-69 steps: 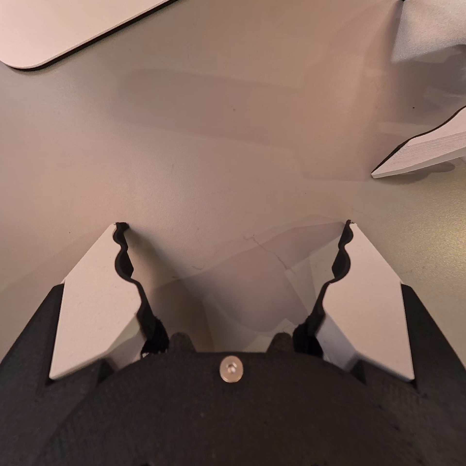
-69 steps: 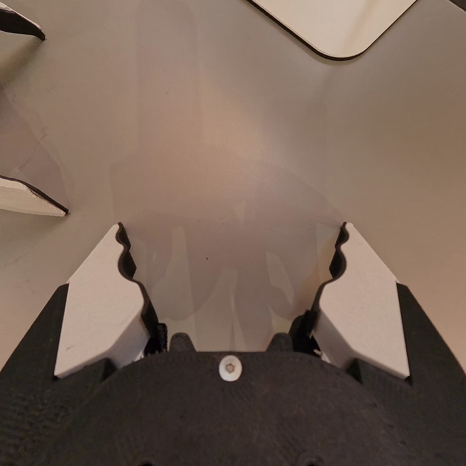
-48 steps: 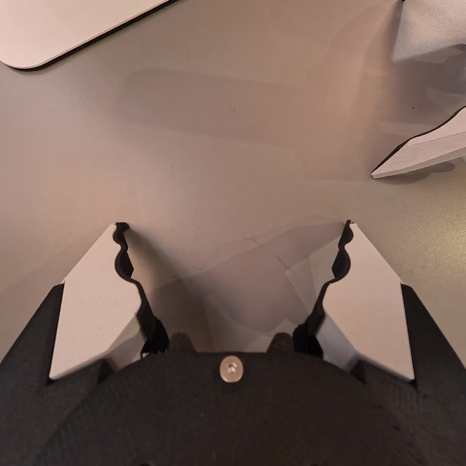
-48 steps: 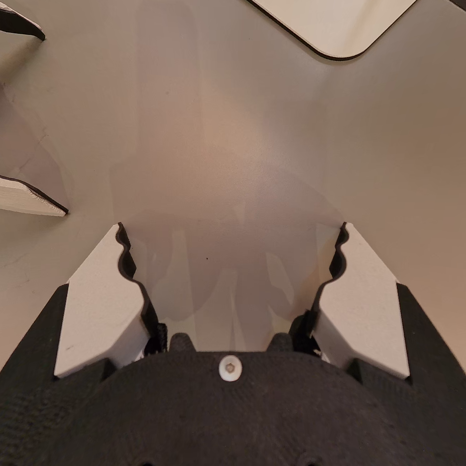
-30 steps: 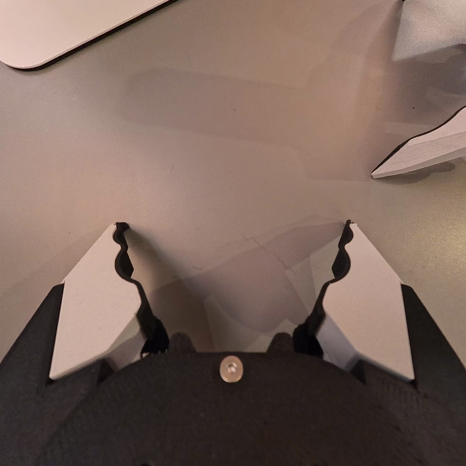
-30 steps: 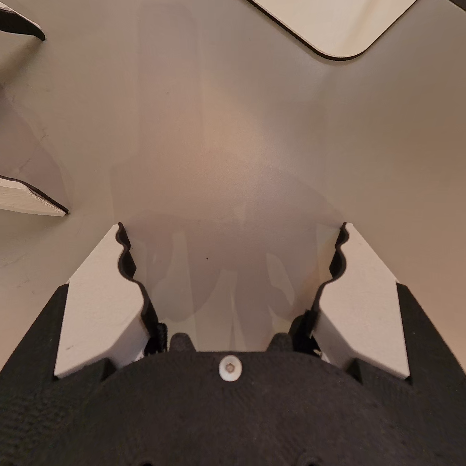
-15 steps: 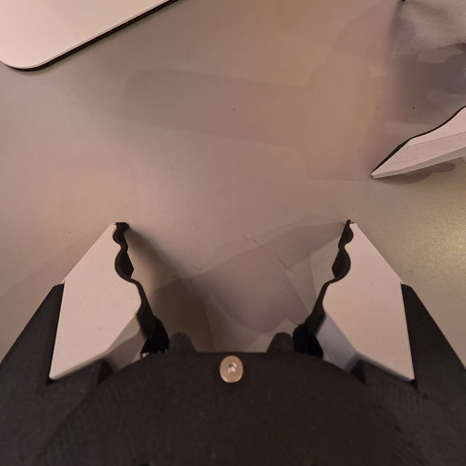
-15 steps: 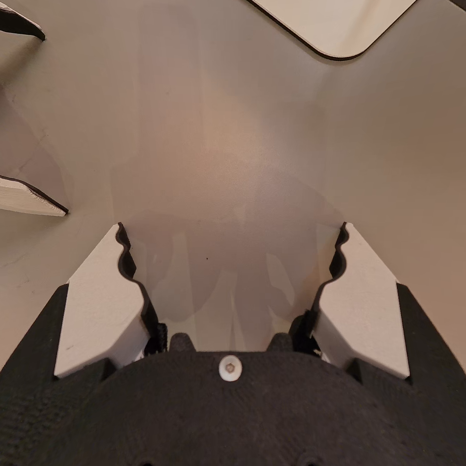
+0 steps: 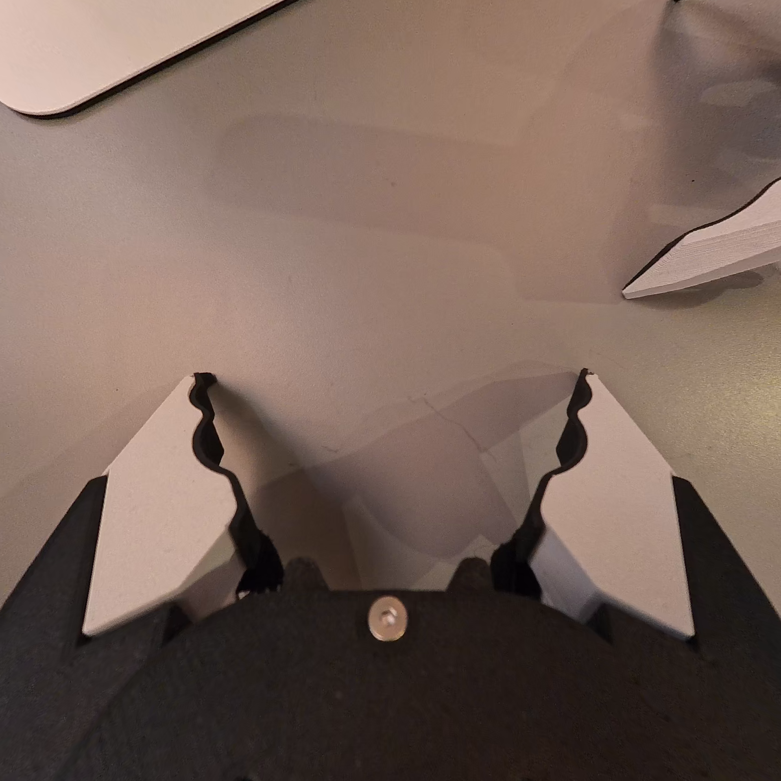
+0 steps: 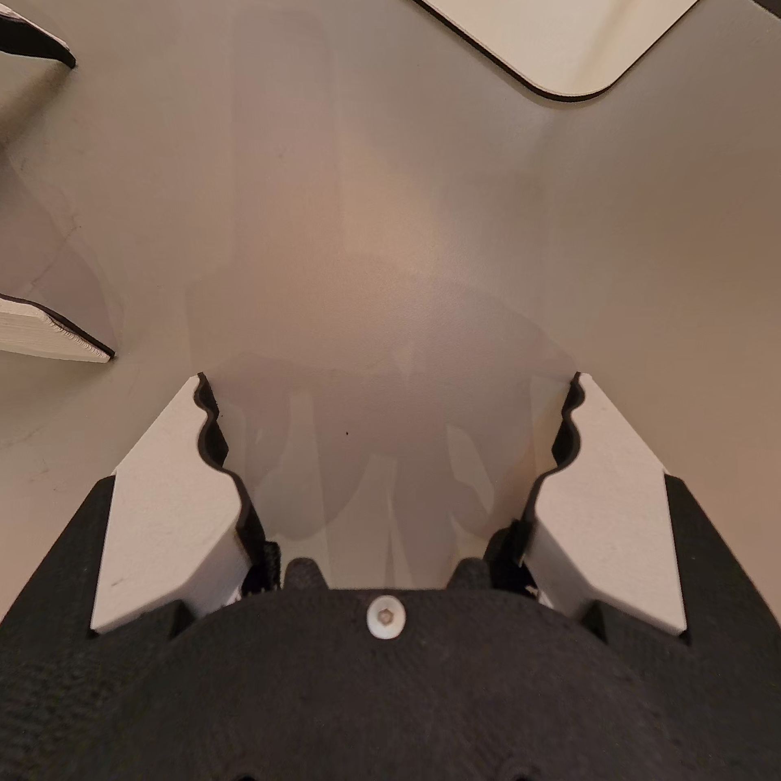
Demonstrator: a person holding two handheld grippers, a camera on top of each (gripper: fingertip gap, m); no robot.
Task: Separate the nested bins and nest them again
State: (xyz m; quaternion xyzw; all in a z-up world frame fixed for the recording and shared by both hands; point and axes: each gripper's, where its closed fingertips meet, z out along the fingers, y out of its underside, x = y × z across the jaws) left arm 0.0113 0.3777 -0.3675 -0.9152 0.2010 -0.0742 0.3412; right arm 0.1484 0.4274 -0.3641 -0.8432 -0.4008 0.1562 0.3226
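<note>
No bins show in either view. My left gripper (image 9: 395, 374) is open and empty, its white fingers spread wide just above the grey table (image 9: 380, 253). My right gripper (image 10: 389, 374) is also open and empty over the same grey table (image 10: 380, 211). In the left wrist view one white fingertip of the right gripper (image 9: 710, 253) lies at the right edge. In the right wrist view two white fingertips of the left gripper (image 10: 50, 338) show at the left edge.
A white flat board with a dark rounded edge (image 9: 105, 46) lies at the upper left in the left wrist view. It also shows in the right wrist view (image 10: 570, 38) at the upper right. Soft shadows lie on the table between the grippers.
</note>
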